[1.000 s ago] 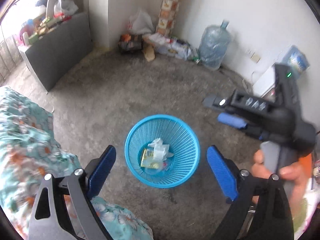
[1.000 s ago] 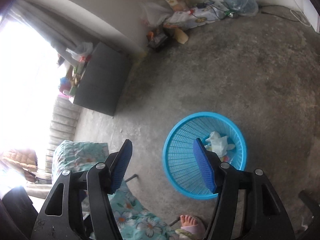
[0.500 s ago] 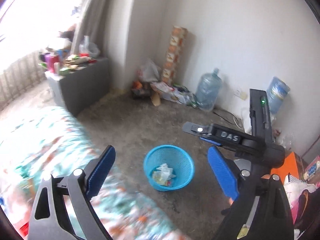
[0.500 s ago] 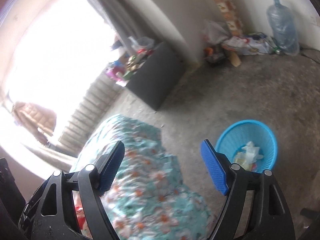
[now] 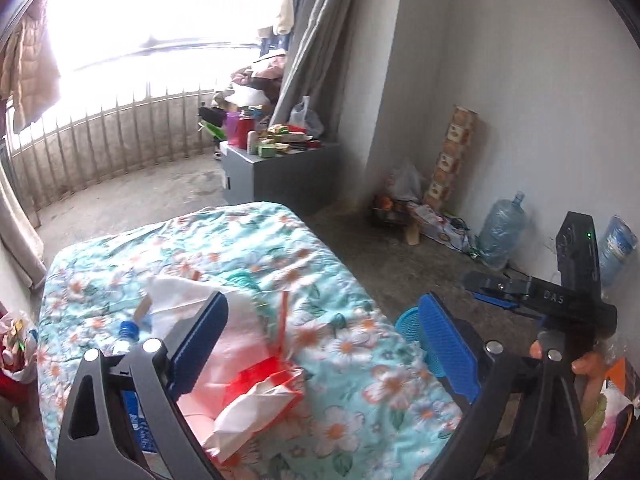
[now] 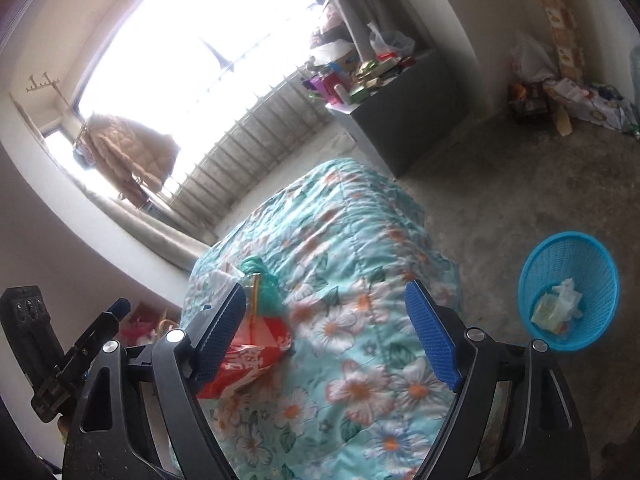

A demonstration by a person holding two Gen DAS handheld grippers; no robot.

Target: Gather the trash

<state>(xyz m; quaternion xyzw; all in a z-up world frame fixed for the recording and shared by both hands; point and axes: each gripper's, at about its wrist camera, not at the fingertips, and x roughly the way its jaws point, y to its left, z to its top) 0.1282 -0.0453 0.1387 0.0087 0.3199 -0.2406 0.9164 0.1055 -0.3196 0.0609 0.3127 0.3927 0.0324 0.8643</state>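
Note:
My left gripper [image 5: 324, 340] is open and empty above a floral-covered bed [image 5: 320, 264]. Below it lie a red and white plastic bag [image 5: 260, 396], a white paper or bag [image 5: 176, 300] and a clear bottle with a blue cap [image 5: 127, 330]. My right gripper [image 6: 332, 336] is open and empty over the bed [image 6: 360, 248]; the red bag [image 6: 248, 356] and a green bag [image 6: 260, 280] lie by its left finger. The blue trash basket [image 6: 570, 292] stands on the floor at the right with wrappers inside. Only its rim [image 5: 406, 322] shows in the left wrist view.
A grey cabinet [image 5: 276, 172] loaded with bottles and boxes stands by the balcony railing. A water jug [image 5: 500, 232], a patterned roll [image 5: 450, 156] and bags lie along the far wall. The right gripper body [image 5: 560, 300] shows at the right of the left wrist view.
Both grippers have swung away from the basket and up over the bed. The trash on the bedcover has come into view. Both stay open.

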